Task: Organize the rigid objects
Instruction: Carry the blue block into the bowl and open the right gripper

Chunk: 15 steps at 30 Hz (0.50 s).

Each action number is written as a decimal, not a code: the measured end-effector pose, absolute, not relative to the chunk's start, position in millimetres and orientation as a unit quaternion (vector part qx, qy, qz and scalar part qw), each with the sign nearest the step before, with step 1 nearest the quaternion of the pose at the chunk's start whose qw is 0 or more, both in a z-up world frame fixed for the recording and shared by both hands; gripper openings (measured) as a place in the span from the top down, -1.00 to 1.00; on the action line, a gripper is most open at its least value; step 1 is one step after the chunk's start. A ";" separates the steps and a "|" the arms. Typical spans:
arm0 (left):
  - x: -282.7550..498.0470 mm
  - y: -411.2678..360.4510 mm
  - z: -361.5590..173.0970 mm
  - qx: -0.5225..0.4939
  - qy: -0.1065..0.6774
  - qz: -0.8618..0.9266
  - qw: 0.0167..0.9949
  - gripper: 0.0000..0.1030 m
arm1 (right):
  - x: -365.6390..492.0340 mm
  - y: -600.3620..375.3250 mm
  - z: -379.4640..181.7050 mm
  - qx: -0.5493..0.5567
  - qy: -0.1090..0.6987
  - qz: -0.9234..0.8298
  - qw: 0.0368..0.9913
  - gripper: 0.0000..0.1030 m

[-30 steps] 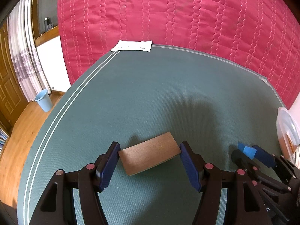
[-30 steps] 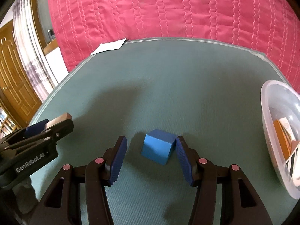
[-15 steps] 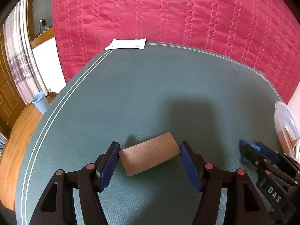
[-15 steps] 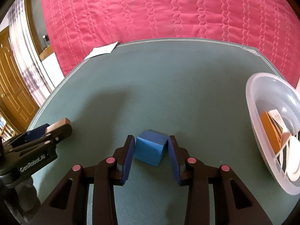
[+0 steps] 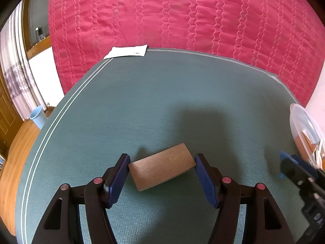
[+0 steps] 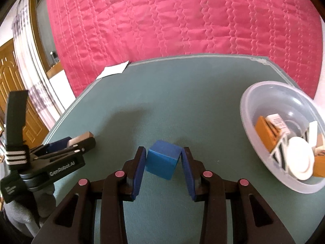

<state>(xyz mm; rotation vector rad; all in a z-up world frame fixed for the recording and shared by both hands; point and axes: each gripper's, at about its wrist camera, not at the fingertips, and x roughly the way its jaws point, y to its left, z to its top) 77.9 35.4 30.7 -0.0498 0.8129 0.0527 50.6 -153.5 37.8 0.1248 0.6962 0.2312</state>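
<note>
Between ribbed blue pads, right tongs [image 6: 163,159] clamp a matte blue cube [image 6: 163,158]; left tongs [image 5: 161,167] pinch a flat wooden block [image 5: 161,166].

A flat brown wooden block [image 5: 162,166] lay tilted between blue pads; a blue cube [image 6: 163,159] sat pinched, one corner forward; a clear bowl [image 6: 251,126] to its right held mixed pieces.

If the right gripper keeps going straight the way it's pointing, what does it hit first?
Probably the green mat just past the blue block that the right gripper holds; it points downward at the table. The plastic bowl sits off to the right of that line, though depth is hard to judge.
</note>
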 end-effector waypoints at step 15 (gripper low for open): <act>80.5 29.4 24.1 -0.011 0.399 0.035 0.916 -0.33 | 29.4 -231.6 64.0 0.097 0.285 0.025 0.953 0.28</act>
